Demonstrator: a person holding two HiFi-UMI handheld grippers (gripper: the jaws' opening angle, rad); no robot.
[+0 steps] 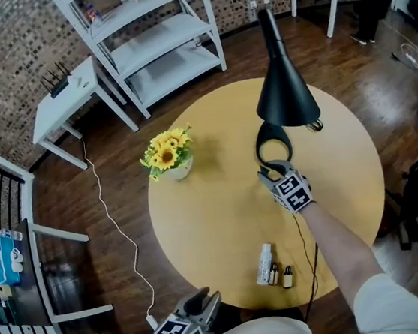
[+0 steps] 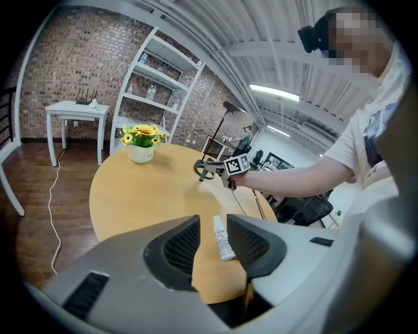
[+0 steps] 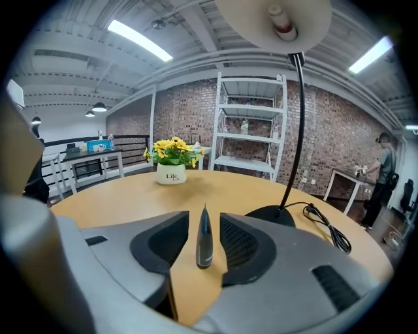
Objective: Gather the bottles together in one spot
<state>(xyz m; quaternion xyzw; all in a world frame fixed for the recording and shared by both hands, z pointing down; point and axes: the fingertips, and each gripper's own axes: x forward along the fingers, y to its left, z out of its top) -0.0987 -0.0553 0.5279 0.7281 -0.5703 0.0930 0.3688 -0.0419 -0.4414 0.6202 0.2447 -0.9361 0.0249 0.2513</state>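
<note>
A small dark bottle with a pointed tip (image 3: 203, 242) stands upright on the round wooden table (image 1: 216, 222), between the jaws of my right gripper (image 3: 204, 225). A gap shows on each side of it, so the jaws are open. That gripper (image 1: 274, 175) sits by the lamp base (image 1: 273, 145). Near the table's front edge lie a white bottle (image 1: 265, 264) and two small dark bottles (image 1: 273, 274) (image 1: 287, 277), close together. My left gripper (image 1: 205, 303) hangs off the front edge, open and empty, looking across at the white bottle (image 2: 223, 238).
A black desk lamp (image 1: 284, 89) stands at the far right of the table, its cable (image 1: 305, 241) running back over the front edge. A pot of sunflowers (image 1: 168, 157) sits at the far left. White shelves (image 1: 156, 44) and a small white table (image 1: 64, 97) stand beyond.
</note>
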